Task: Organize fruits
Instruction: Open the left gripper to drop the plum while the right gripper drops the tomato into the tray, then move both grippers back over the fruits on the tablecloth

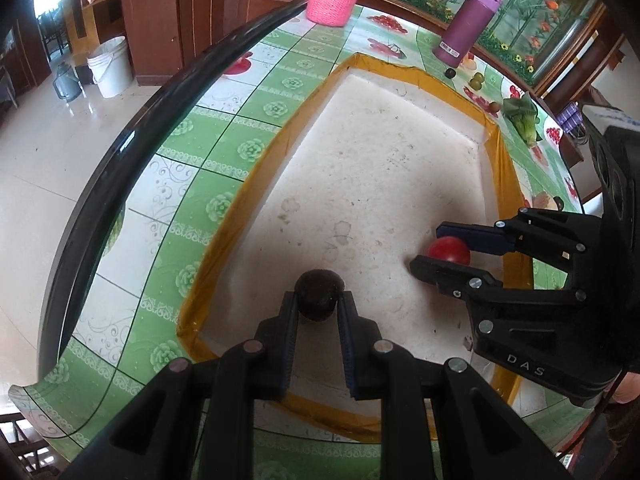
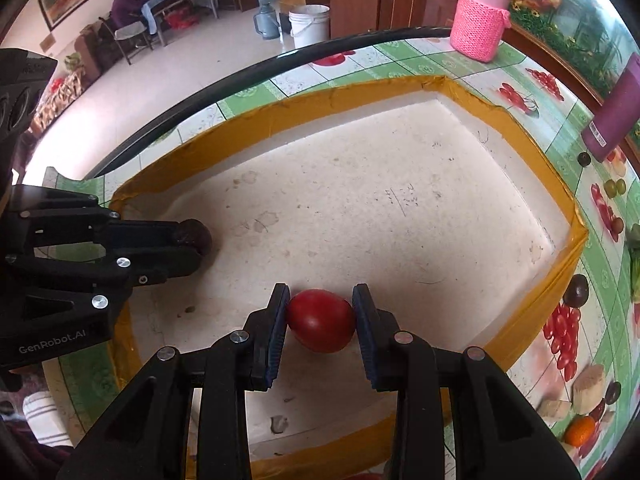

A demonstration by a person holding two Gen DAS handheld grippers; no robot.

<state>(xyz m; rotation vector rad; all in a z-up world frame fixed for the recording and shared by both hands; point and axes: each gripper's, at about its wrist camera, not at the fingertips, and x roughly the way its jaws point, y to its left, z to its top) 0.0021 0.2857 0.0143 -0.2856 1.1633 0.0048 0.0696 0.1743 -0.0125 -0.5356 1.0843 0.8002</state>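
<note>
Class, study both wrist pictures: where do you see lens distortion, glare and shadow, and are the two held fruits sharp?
Left wrist view: the table's black edge bows strongly, the floor behind is glary, and the dark fruit in the left claw is sharp. Right wrist view: the tray's taped rim curves, and the red fruit in the right claw is crisp, casting a soft shadow.

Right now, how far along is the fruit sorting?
Nothing lies loose in the white tray yet. The left gripper holds a dark fruit and the right gripper a red fruit over its floor. Several small fruits remain on the tablecloth.
</note>
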